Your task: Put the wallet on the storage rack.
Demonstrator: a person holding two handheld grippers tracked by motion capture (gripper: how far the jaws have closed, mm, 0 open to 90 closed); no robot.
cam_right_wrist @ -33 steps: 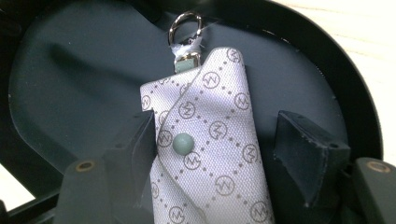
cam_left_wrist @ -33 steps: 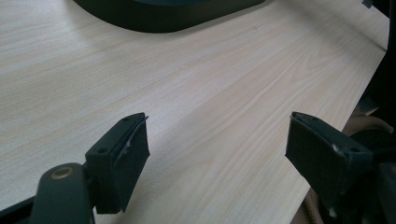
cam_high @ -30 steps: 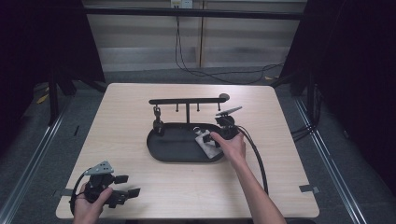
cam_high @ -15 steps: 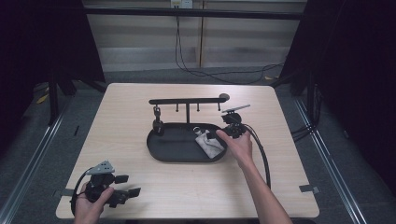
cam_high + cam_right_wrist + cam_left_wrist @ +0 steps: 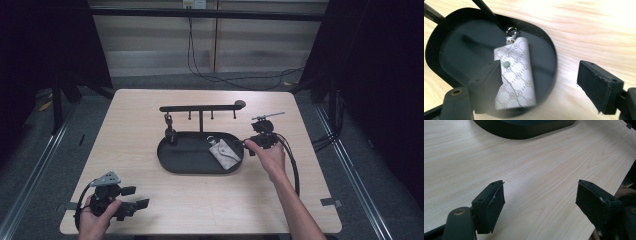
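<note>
Right gripper [image 5: 248, 148] has backed off the pouch [image 5: 223, 151], up toward the tray's [image 5: 172, 162] right end; I note its jaws have just been opening, nothing between them. High view: pouch lies in the tray's right half; left gripper [image 5: 143, 206] near the tabletop's [image 5: 130, 125] front left corner. Left gripper view: jaws apart over bare wood. Right gripper view: jaws apart above the pouch.

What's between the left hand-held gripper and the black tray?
Nothing: bare wooden table between the left hand-held gripper and black tray, seen in its own view.
</note>
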